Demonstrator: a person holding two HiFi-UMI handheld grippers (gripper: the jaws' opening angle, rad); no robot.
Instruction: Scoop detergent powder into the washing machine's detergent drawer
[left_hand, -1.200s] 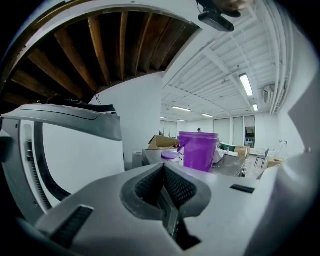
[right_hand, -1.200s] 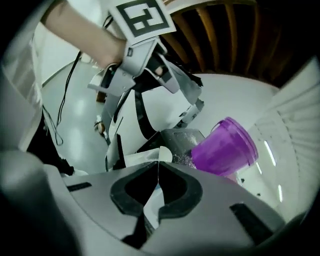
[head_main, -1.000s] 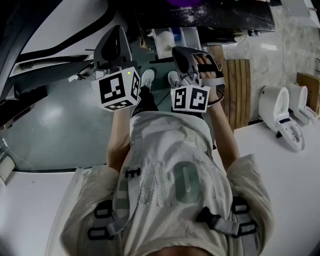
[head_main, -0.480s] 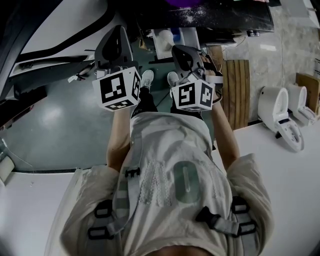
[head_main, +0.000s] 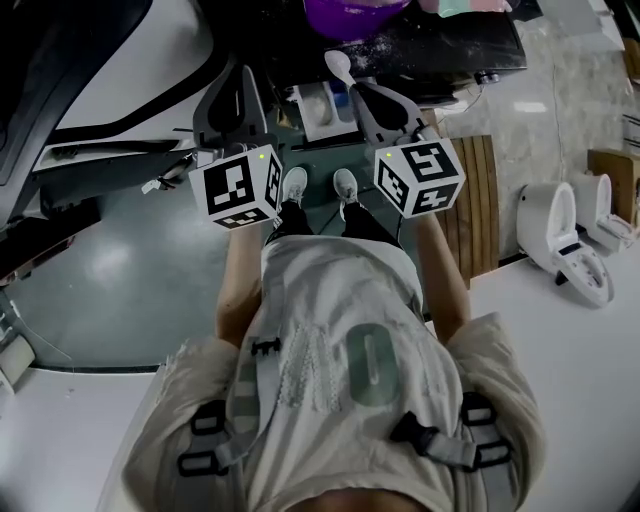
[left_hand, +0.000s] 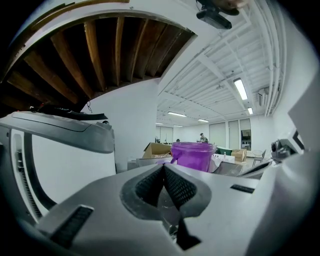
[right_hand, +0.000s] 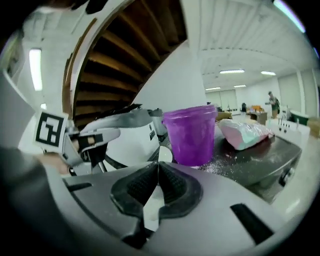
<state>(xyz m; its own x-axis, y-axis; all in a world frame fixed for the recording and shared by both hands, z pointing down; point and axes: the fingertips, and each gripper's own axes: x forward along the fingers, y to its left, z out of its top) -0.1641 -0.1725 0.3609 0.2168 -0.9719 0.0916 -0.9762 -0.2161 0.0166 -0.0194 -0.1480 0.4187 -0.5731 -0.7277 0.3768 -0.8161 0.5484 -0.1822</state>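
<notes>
right tongs (right_hand: 158, 167) pinch a smooth white spoon (right_hand: 164, 155) near a round purple plastic cup (right_hand: 190, 134); left tongs (left_hand: 163, 169) closed, empty.

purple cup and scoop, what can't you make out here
Contents of the purple cup: gripper views show only its side; head view's top edge cuts it.
Load in the white scoop: right claw hides most; tiny in head view.
Compartments of the detergent drawer: small, partly behind right claw in head view.

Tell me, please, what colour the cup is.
The cup is purple; the right gripper view shows it best.
</notes>
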